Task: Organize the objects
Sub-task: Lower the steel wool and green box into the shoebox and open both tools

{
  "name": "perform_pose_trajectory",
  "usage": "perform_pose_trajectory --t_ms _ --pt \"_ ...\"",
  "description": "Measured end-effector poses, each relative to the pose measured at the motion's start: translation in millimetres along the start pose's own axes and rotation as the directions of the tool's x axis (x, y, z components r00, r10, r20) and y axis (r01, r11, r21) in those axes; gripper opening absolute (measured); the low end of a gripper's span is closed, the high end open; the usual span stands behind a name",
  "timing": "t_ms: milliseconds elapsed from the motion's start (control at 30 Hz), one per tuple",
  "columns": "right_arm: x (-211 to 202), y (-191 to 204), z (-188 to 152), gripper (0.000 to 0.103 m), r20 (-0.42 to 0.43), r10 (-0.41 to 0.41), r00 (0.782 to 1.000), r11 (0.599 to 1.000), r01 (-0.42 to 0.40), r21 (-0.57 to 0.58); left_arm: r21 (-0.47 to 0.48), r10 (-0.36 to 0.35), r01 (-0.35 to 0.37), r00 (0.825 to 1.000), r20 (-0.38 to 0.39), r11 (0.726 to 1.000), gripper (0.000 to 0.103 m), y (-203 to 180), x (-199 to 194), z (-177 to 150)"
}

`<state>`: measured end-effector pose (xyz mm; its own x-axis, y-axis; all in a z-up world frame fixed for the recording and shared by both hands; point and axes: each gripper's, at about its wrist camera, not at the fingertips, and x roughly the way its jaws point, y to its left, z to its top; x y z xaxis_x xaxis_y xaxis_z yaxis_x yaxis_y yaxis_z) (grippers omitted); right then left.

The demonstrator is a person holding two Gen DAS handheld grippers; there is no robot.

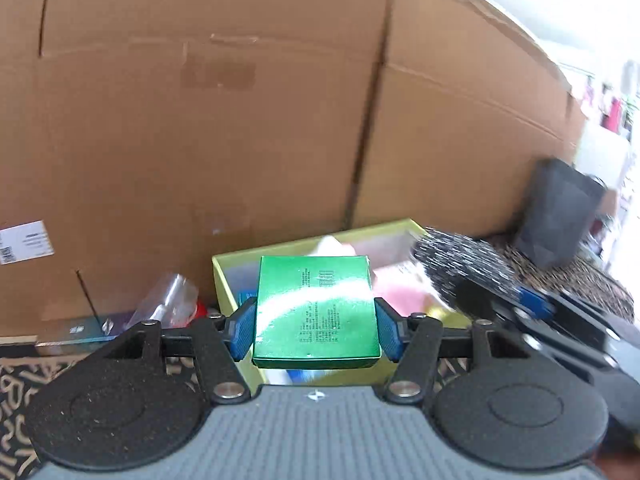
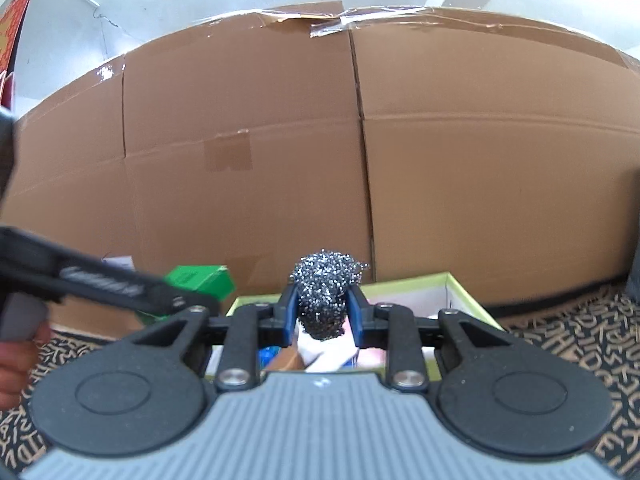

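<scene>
Left wrist view: my left tool [image 1: 316, 322] grips the shiny green cardboard box [image 1: 316, 312], right tool [image 2: 322, 314] clamps the steel-wool scrubber [image 2: 326, 296], both above the yellow-green open box [image 1: 224, 276]; neither dropped in yet.

Cardboard wall [image 2: 280, 160] close behind open yellow-green box [image 2: 460, 284].

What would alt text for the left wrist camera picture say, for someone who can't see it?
The left gripper holds a shiny green box between its blue fingers, above an open yellow-green box of mixed items. A steel wool scrubber sits at right, with a big cardboard box behind.
</scene>
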<state>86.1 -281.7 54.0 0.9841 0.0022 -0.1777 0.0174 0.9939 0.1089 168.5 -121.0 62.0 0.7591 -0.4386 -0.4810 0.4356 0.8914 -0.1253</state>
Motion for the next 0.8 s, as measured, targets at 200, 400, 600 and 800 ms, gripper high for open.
perform_pose_trajectory --t_ms 200,400,600,800 --pt "34.5 -6.0 -4.0 0.026 -0.028 -0.029 0.999 0.999 0.029 -0.021 -0.059 0.025 -0.029 0.998 -0.061 0.998 0.063 11.1 48.8 -2.8" --pt "67.2 -9.7 -26.0 0.060 -0.127 -0.036 0.991 0.998 0.029 -0.058 -0.135 0.012 -0.020 0.998 -0.058 0.991 0.085 26.3 54.0 -14.8" --pt "49.1 -7.6 -47.0 0.090 -0.110 -0.066 0.992 0.996 0.059 -0.060 -0.157 0.048 -0.051 0.999 -0.024 0.986 0.085 46.6 34.5 -37.8" --pt "41.1 -2.1 -53.3 0.093 -0.141 -0.073 0.987 0.997 0.069 -0.039 -0.147 0.048 -0.053 0.998 -0.040 0.988 0.085 56.3 18.3 -50.9"
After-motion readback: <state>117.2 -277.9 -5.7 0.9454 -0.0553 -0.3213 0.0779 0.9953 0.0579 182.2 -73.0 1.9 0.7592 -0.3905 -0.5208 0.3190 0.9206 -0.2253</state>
